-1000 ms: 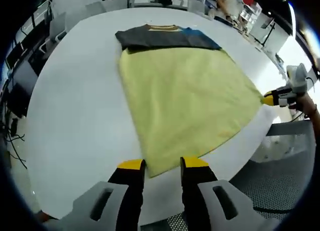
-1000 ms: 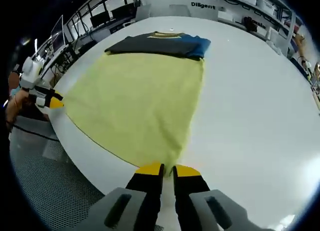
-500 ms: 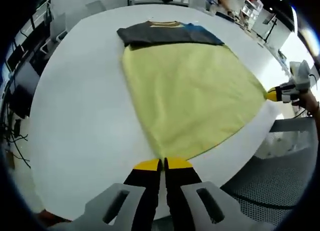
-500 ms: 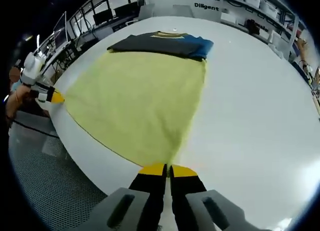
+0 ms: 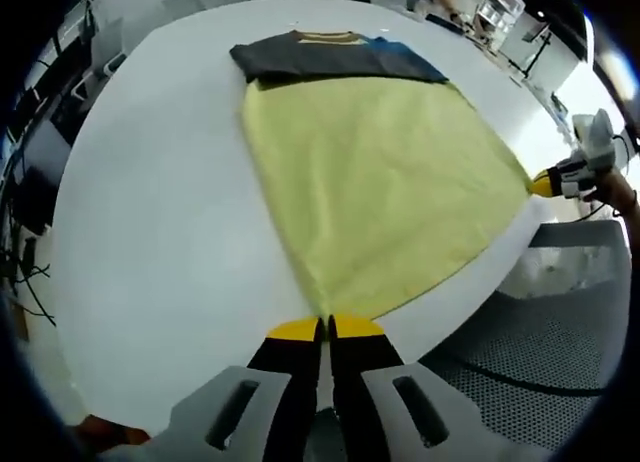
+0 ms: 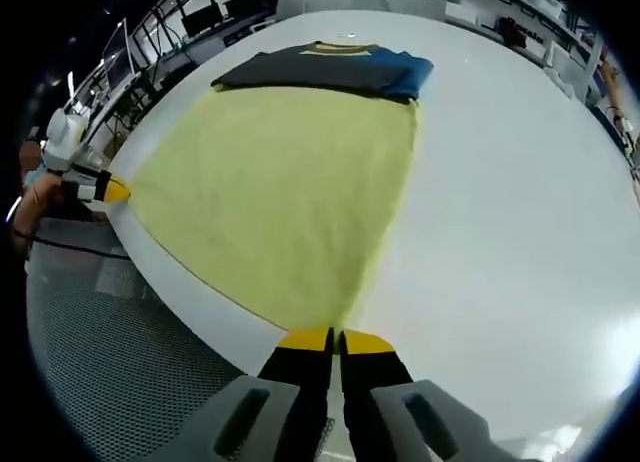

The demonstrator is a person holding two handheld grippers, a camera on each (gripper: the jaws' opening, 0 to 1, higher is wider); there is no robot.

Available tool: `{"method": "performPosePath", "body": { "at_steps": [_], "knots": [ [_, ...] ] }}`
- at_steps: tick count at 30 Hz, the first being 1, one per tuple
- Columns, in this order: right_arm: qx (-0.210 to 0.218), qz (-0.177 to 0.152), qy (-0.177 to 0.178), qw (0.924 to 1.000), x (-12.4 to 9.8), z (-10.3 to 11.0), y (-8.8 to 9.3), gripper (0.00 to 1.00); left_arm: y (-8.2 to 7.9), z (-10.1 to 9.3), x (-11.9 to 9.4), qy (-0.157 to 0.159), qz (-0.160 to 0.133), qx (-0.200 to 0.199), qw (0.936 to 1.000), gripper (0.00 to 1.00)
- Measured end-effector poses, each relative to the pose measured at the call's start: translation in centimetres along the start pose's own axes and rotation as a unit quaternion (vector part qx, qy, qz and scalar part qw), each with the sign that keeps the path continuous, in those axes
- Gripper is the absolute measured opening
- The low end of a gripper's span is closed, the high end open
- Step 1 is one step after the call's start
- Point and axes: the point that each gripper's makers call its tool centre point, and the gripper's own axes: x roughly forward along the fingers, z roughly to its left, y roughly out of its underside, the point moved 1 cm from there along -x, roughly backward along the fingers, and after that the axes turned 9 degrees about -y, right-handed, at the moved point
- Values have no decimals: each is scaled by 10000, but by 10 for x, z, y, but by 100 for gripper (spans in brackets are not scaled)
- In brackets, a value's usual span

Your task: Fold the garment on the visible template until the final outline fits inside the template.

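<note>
Pinching yellow garment (image 5: pixel 385 187) near corners, both grippers clamped; collar end farthest.

My left gripper view looks down my jaws from one near corner of the flat yellow cloth (image 5: pixel 380 182), my right gripper view from the other (image 6: pixel 280 192), both facing across the shared white table (image 5: pixel 150 222).

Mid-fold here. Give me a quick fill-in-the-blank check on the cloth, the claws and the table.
The big cloth stretched between the claws is ____.
The left claw is ____ on a corner of the cloth.
The dark folded shirt lies at the cloth's ____ edge.
The table is ____.

Missing words: yellow; shut; far; white
</note>
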Motion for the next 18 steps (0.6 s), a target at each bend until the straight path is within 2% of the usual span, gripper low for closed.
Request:
{"method": "performPosePath", "body": {
  "at_steps": [18],
  "knots": [
    [-41,667,-86,9977,-9,10,28,0,24,-14,-7,231,521,174,9982,2]
  ]
}}
